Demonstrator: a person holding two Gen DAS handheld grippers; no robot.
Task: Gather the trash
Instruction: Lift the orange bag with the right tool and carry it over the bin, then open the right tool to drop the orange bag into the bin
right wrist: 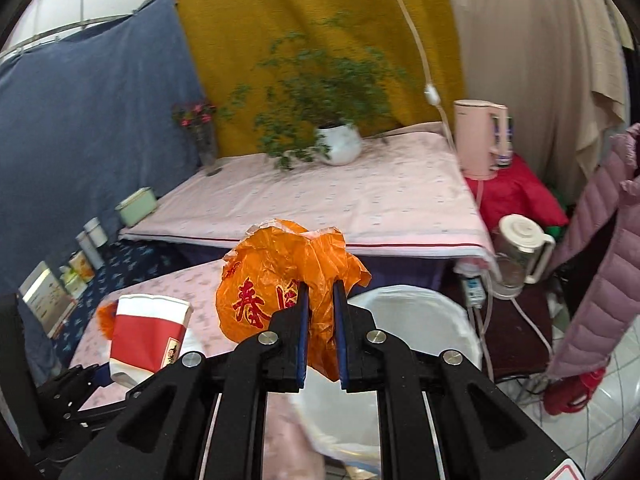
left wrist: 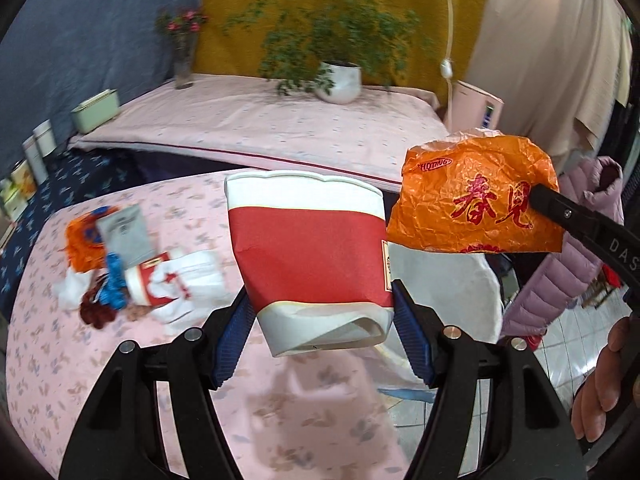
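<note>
In the left wrist view the left tool (left wrist: 322,312) grips a crushed red and white paper cup (left wrist: 308,256) at frame centre, its blue pads pressing both sides. The right tool (right wrist: 320,320) is nearly closed, pinching an orange plastic bag (right wrist: 280,280) (red Chinese characters and "HOTTING" printed on it) above a white-lined bin (right wrist: 420,320). More litter (left wrist: 120,264) lies at left on the pink tabletop (left wrist: 80,360). A potted plant (left wrist: 340,80) stands beyond.
</note>
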